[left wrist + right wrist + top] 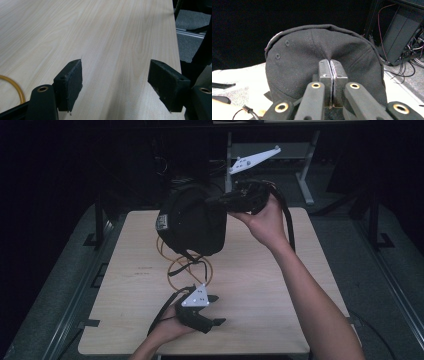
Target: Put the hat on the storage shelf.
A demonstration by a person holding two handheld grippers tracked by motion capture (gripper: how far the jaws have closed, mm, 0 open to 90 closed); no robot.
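Black fabric cap hangs above the far half of the wooden table, clear of its surface, pinched at the crown by the right gripper. In the right gripper view, that gripper's pads are pressed together on a fold of the cap's cloth. Left gripper sits low over the table's near edge, jaws spread wide with bare tabletop between them. Orange cable lies looped on the table beneath the cap, between it and the left gripper.
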